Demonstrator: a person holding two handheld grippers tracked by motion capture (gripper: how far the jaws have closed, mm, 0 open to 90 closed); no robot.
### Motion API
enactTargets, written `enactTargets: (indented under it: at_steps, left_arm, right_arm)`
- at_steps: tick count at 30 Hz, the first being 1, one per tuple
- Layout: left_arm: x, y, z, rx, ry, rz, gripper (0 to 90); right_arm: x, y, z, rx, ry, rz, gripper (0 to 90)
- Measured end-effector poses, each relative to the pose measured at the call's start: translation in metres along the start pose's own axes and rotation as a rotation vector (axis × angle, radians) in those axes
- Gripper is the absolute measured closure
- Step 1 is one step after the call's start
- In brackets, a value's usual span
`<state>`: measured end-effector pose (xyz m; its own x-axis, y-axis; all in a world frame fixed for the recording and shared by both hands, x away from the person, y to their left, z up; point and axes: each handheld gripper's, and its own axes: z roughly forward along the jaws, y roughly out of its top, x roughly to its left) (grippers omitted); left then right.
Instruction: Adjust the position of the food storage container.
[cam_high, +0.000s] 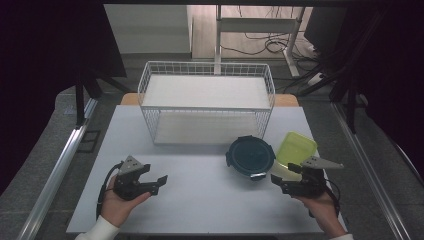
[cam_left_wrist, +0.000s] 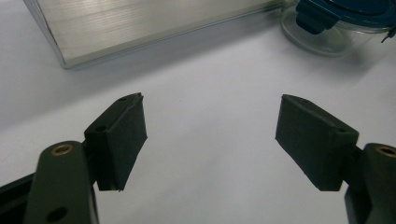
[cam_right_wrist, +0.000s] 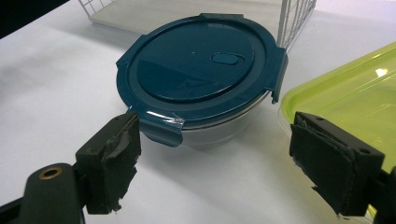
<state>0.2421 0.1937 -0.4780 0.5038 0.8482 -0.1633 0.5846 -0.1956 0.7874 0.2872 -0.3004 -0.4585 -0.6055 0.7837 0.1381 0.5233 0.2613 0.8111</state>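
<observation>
A round clear container with a dark blue clip-on lid (cam_high: 250, 156) (cam_right_wrist: 198, 65) stands on the white table (cam_high: 200, 195), right of centre. A square container with a yellow-green lid (cam_high: 296, 148) (cam_right_wrist: 355, 95) sits just to its right. My right gripper (cam_high: 280, 181) (cam_right_wrist: 215, 165) is held low in front of both, jaws open and empty, one pad (cam_right_wrist: 114, 158) close to a blue lid clip. My left gripper (cam_high: 156, 181) (cam_left_wrist: 210, 140) hovers over bare table at the left, open with nothing between its pads. The blue-lidded container (cam_left_wrist: 341, 21) is at the top right of the left gripper view.
A white wire two-tier rack (cam_high: 207, 102) with pale shelves stands at the back centre of the table; its lower shelf edge (cam_left_wrist: 140, 28) lies ahead of the left gripper. Dark curtains, metal rails and a desk frame surround the table.
</observation>
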Motion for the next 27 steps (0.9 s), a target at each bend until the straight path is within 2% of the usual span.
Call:
enactTargets:
  at_steps: [7, 10, 12, 16, 21, 24, 26, 27]
  left_arm:
    - [-0.0011, -0.0011, 0.0026, 0.032, 0.001, -0.009, 25.3]
    - [-0.0007, -0.0003, 0.0022, 0.033, 0.0, -0.008, 26.0]
    - [-0.0012, 0.0, 0.0007, 0.039, 0.001, 0.012, 26.5]
    - [-0.0017, 0.0007, -0.0019, 0.033, -0.001, -0.003, 26.9]
    - [-0.004, 0.0021, -0.0004, 0.036, -0.007, 0.015, 26.9]
    - [-0.0031, 0.002, 0.0009, 0.046, -0.009, 0.008, 27.2]
    - [-0.001, 0.0026, 0.0019, 0.059, 0.02, 0.025, 27.4]
    - [0.0001, 0.0028, 0.0021, 0.058, 0.019, 0.017, 27.3]
  right_arm:
    - [-0.0009, -0.0011, 0.0022, 0.011, 0.012, 0.01, 17.1]
    - [-0.0006, -0.0026, 0.0013, 0.015, 0.014, 0.02, 17.4]
    - [0.0002, -0.002, 0.0015, 0.016, 0.015, 0.026, 17.4]
    - [0.0039, -0.0019, -0.0013, 0.011, 0.013, 0.039, 18.2]
    - [0.0042, -0.0029, -0.0041, 0.008, 0.005, 0.045, 19.1]
    - [0.0036, -0.0034, -0.0041, 0.009, 0.005, 0.051, 19.4]
    - [0.0018, -0.0042, -0.0022, 0.014, 0.005, 0.059, 20.1]
    - [0.0012, -0.0041, -0.001, 0.017, 0.007, 0.06, 20.2]
